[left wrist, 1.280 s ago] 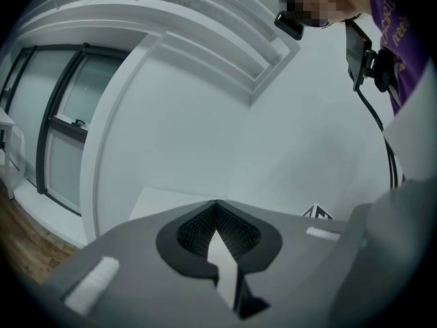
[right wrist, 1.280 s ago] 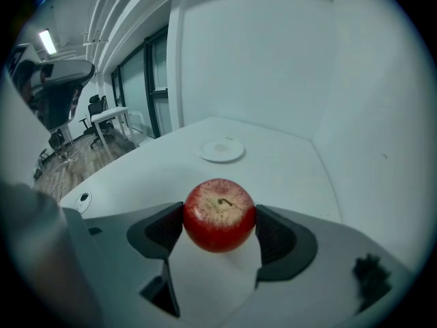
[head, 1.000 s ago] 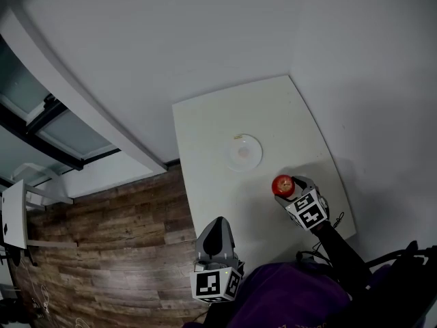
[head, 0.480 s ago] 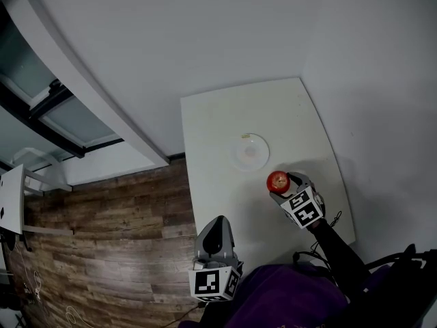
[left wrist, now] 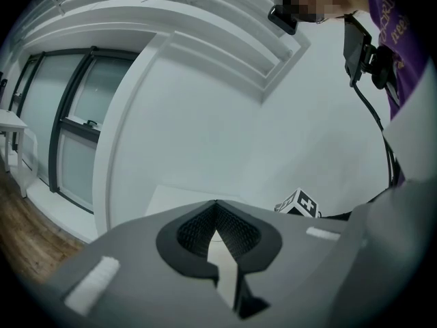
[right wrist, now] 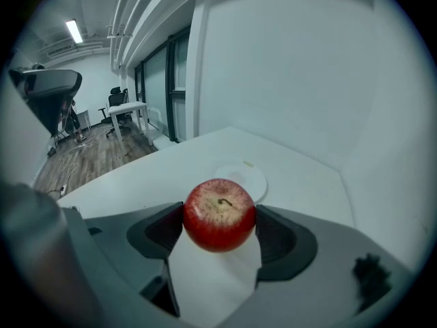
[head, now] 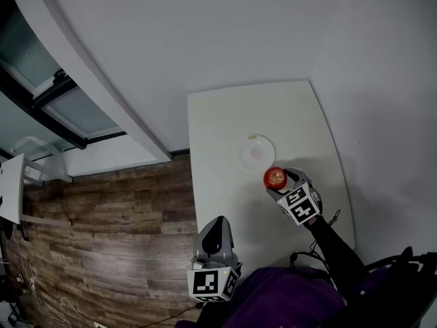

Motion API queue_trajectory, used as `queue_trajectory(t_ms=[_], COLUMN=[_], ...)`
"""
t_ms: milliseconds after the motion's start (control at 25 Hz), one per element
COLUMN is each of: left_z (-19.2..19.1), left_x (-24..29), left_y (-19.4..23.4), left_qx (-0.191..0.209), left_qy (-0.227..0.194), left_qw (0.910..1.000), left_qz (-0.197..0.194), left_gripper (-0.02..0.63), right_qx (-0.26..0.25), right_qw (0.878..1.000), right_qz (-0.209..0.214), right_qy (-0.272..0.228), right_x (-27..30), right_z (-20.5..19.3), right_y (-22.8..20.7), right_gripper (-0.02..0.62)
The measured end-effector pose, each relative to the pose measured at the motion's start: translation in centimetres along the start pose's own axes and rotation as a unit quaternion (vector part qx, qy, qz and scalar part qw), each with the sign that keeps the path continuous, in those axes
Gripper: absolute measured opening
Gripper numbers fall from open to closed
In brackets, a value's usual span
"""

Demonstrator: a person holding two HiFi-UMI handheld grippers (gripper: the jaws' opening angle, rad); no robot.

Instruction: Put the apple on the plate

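Red apple gripped in my right gripper, just short of the plate.

Nearest to me, my left gripper (left wrist: pixel 216 214) hangs by the near left corner of the white rectangular table (head: pixel 225 128), its 2 jaws pressed together with nothing between them. Further out and to the right, my right gripper (head: pixel 280 181) has its 2 jaws clamped on the sides of the round red apple (right wrist: pixel 219 214), stem end up, with a pale yellow patch round the stem. The apple is over the bare table top, just beside the near right edge of the small round white plate (right wrist: pixel 254 176), and I see nothing lying on that plate. Beyond the plate the table runs on to a plain white wall (head: pixel 205 39). Brown wooden floor (head: pixel 102 238) lies off to the left.
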State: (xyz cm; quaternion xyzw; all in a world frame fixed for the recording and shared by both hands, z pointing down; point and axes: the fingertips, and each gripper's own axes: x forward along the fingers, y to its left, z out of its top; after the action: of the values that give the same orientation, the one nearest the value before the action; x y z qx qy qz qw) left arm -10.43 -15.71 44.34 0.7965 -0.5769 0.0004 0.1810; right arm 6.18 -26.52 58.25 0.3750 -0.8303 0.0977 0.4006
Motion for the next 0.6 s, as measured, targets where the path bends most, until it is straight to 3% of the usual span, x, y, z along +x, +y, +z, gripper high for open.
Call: queue_trajectory(t_ms=[600], left_z=[-0.8], left_x=[1.3], left_y=[1.6], left_qx=[-0.006], left_qy=[0.02], left_qw=[0.9997], left_qz=[0.016], left_gripper=[0.006], right_qx=[-0.012], right_qw=[1.0], right_qz=[0.001], right_qy=[-0.009], right_x=[3.3], right_z=[2.1], right_y=[-1.7], right_gripper=[0.334])
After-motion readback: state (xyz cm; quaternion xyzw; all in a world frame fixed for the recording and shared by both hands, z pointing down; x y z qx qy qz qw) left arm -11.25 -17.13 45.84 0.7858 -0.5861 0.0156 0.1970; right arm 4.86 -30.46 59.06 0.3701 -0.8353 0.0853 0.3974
